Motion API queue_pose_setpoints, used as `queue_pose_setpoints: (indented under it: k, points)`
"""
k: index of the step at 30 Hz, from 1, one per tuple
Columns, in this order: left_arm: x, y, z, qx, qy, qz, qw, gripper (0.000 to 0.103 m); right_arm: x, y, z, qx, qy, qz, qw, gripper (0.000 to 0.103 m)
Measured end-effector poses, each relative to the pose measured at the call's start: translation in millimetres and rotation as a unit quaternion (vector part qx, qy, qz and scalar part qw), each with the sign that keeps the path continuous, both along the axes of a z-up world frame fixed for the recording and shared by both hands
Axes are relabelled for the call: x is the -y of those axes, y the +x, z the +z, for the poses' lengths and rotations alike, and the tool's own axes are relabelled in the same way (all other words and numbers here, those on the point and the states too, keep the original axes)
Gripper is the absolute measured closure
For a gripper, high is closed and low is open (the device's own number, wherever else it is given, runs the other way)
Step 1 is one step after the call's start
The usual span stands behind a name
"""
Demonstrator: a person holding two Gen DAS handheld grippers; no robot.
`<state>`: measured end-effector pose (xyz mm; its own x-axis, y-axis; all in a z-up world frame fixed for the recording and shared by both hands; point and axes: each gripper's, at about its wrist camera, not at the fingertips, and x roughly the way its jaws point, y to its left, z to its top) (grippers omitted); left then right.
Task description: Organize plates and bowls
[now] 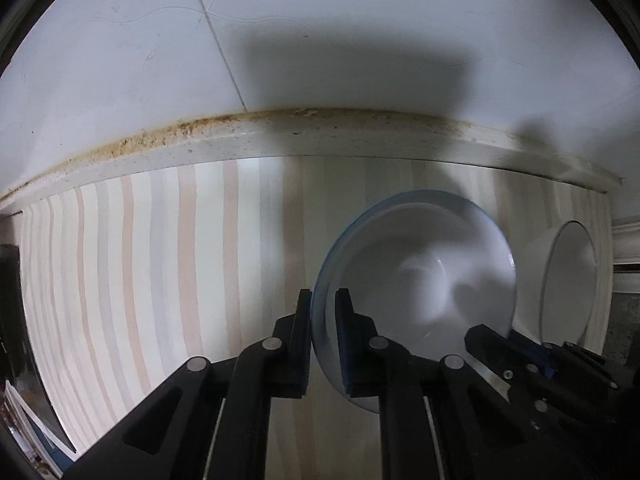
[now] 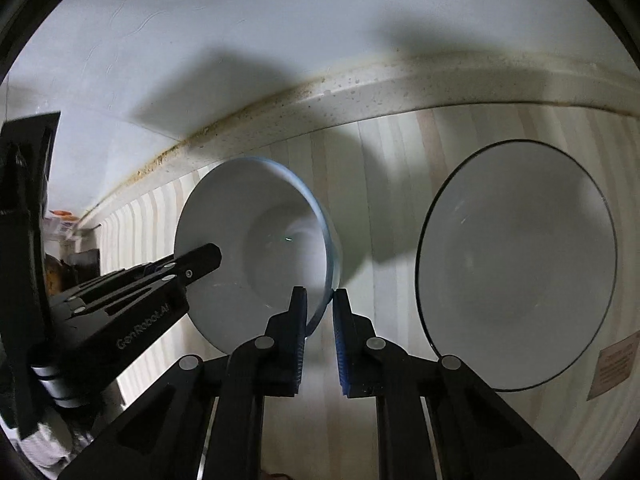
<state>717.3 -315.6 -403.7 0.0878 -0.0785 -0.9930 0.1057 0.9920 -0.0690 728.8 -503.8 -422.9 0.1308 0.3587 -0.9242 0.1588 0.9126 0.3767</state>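
Striped, pale worktop runs to a stained back edge under the white wall. Black-rimmed bowl sits toward the right side. Blue-rimmed bowl beside it is blurred and tipped, both grippers on it: left gripper clamped on its left rim, right gripper pinching the right rim.

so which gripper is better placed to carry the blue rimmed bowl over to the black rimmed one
Right, probably. Both the left gripper and the right gripper pinch the blue rimmed bowl, but the black rimmed bowl lies on the right gripper's side, beside it on the striped counter.
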Motion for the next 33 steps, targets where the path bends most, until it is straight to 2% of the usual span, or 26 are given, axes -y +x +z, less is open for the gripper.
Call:
queue_pose_setpoints:
  k: [5, 10, 20, 26, 33]
  points:
    - [2, -23, 21, 0.021, -0.008, -0.012, 0.9997, 0.094, 5, -10, 4, 0.004, 0.003, -0.001, 1.000, 0.090]
    - [-5, -45, 42, 0.033, -0.025, -0.019, 0.9989, 0.094, 12, -32, 28, 0.022, 0.002, 0.002, 1.000, 0.089]
    - [-9, -127, 96, 0.060, -0.052, -0.058, 0.9952, 0.094, 40, -124, 94, 0.055, -0.002, 0.003, 0.998, 0.089]
    - [-9, -171, 101, 0.045, -0.066, -0.070, 0.9943, 0.094, 41, -181, 110, 0.054, -0.006, 0.003, 0.999, 0.089]
    - [-7, -201, 77, 0.011, -0.067, -0.073, 0.9950, 0.094, 35, -234, 87, 0.016, 0.003, 0.009, 1.000, 0.089]
